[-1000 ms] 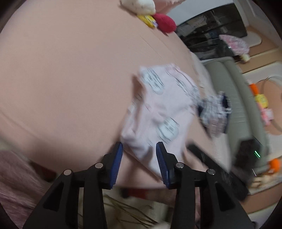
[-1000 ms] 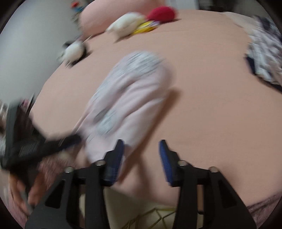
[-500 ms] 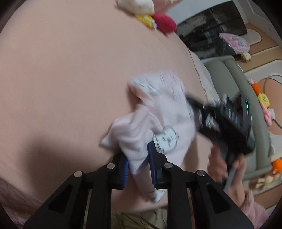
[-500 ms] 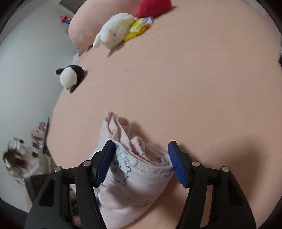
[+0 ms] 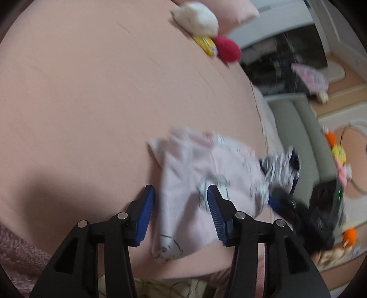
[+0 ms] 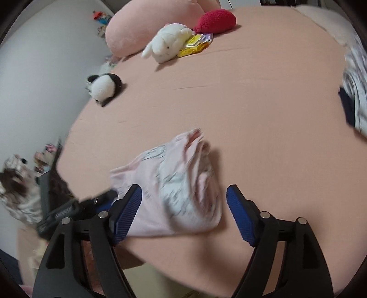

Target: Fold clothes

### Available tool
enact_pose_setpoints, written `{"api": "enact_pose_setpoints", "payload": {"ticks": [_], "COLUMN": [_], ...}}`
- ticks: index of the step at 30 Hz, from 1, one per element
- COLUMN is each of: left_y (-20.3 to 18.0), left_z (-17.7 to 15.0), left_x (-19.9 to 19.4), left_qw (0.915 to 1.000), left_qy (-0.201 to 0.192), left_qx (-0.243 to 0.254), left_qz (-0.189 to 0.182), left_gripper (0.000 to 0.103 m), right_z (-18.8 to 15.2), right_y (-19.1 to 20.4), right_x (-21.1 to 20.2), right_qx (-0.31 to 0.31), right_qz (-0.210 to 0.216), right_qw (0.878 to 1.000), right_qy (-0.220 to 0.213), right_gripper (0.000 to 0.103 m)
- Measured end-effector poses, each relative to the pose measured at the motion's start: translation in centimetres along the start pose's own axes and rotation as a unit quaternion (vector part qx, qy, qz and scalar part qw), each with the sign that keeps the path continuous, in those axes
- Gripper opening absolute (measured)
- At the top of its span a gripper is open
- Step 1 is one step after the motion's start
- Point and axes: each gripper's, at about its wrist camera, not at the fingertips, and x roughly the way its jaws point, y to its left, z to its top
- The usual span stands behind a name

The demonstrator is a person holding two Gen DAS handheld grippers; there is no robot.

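- Left gripper (image 5: 181,206): jaws apart, just been opening; pink printed garment (image 5: 206,183) lies between and ahead of them, pads not pressing on it.
- Right gripper (image 6: 183,206): jaws wide apart, also just been opening; same garment bundled between and just ahead of them, no pad clamped on it.
- Garment rests on the pink bed (image 6: 229,91), near its front edge, released by both grippers as far as the blurred frames show.
- State of fold: cloth doubled over into a thick lump, layers showing at the far end. Edges uneven, not squared. Judged partly folded, still needs tidying or another fold.
- A second patterned garment (image 6: 355,91) lies well to the right of the right gripper, crumpled; looks not yet folded.
- Far beyond the grippers: white plush toy (image 6: 169,43), red cushion (image 6: 215,20), panda toy (image 6: 103,88).
- Left to do, by my reading: finish this piece, then take the patterned one.
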Motion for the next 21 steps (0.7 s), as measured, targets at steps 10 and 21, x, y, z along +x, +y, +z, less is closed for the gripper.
{"api": "enact_pose_setpoints", "payload": {"ticks": [10,21], "left_y": [-2.1,-10.1], "left_z": [-0.2,-3.9], "left_x": [0.5,6.3], "left_qw": [0.9983,0.9838], "left_qy": [0.000,0.062], "left_qx": [0.058,0.162], "left_qz": [-0.005,0.044], "left_gripper": [0.019,0.027], "right_z": [-2.8,-8.7], "right_y": [-0.8,-10.0], "right_x": [2.4,-7.7], "right_qx": [0.020,0.119], "right_qz": [0.016,-0.051], "right_qw": [0.999,0.991], "right_qy": [0.040,-0.033], "right_gripper": [0.045,0.054]}}
